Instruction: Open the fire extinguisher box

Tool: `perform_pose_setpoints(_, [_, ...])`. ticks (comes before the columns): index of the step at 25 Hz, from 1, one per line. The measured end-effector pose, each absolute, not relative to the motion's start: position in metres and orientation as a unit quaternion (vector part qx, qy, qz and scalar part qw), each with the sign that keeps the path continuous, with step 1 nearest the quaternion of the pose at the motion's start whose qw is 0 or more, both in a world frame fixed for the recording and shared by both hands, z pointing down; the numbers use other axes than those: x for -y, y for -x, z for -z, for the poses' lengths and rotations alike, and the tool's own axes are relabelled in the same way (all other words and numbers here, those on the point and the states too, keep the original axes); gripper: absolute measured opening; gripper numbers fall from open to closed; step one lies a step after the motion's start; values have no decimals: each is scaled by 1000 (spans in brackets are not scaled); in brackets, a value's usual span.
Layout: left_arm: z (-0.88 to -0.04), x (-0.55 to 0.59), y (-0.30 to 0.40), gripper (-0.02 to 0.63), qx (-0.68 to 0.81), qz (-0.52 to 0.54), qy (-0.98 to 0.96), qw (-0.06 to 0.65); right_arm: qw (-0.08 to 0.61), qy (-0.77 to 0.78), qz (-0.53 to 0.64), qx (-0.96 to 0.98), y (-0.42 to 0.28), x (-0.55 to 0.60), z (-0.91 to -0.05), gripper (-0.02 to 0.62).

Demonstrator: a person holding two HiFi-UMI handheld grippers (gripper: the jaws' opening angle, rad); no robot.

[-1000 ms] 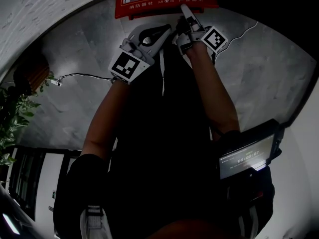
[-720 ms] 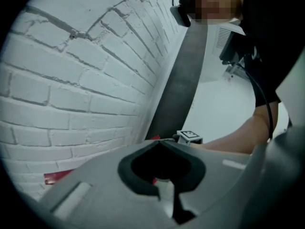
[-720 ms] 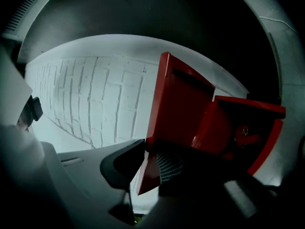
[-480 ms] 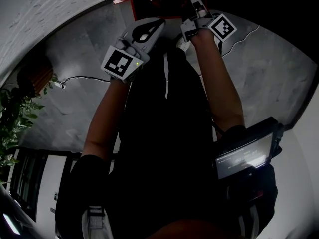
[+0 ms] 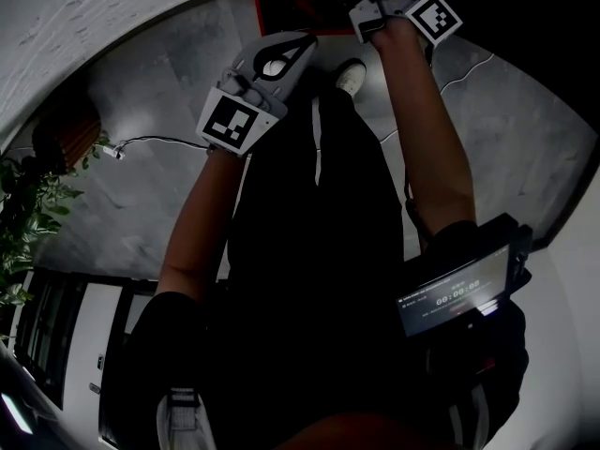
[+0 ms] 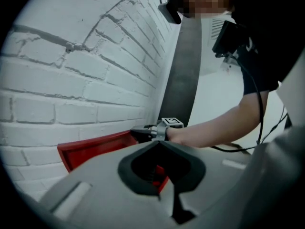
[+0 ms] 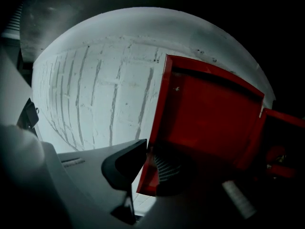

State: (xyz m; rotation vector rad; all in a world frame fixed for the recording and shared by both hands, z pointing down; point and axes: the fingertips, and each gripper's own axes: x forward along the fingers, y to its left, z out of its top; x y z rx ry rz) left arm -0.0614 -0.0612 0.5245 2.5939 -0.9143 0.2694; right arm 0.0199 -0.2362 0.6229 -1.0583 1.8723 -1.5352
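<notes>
Gripping the thin lower rim of the red metal door (image 7: 205,113), the right tongs (image 7: 152,152) have a smooth black pad on one face and a ribbed pad on the other, and the jaws are closing on that edge. In the right gripper view the door fills the frame from twelve to four o'clock. It stands swung away from the red fire extinguisher box (image 7: 286,144), whose dim inside shows at three o'clock. A white painted brick wall (image 7: 95,99) spreads from nine to eleven o'clock behind it.

The left tongs (image 6: 159,143) are clenched on nothing. Their tips meet, leaving a hollow between the pads through which a bit of red shows. In the left gripper view the door lies at eight o'clock against the bricks. The right tongs reach its rim near the centre, on a bare forearm (image 6: 214,128) that comes in from three o'clock.

In the head view the box sits at twelve o'clock, with the right tongs at its edge. The left tongs are just below it at about eleven o'clock; I cannot tell whether they touch it. A grey mottled floor (image 5: 141,214) lies beneath. A white shoe (image 5: 352,76) is near twelve o'clock, a green leafy plant (image 5: 23,223) at nine o'clock, and a black device with a lit screen (image 5: 455,293) at four o'clock.
</notes>
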Motion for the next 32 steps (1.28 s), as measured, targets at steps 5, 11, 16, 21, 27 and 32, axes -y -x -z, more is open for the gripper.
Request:
perform_pose_setpoints(5, [-523, 66, 65, 3, 329, -100, -921, 182, 241, 393, 564, -685, -16, 257, -628, 51])
perform_pose_setpoints(11, [-517, 69, 68, 3, 338, -98, -918, 181, 233, 390, 563, -690, -13, 267, -628, 54])
perform_pose_setpoints(16, [-500, 70, 72, 3, 345, -86, -917, 178, 192, 386, 541, -722, -16, 253, -616, 132])
perform_pose_setpoints(21, [-460, 53, 67, 3, 333, -87, -925, 159, 116, 359, 483, -790, -26, 214, -566, 101])
perform_pose_setpoints(27, [-399, 27, 75, 3, 336, -66, -926, 160, 39, 312, 325, -892, -24, 139, -463, 46])
perform_pose_setpoints(32, [-338, 5, 71, 4, 321, -65, -935, 135, -7, 267, 202, -942, -15, 82, -375, 23])
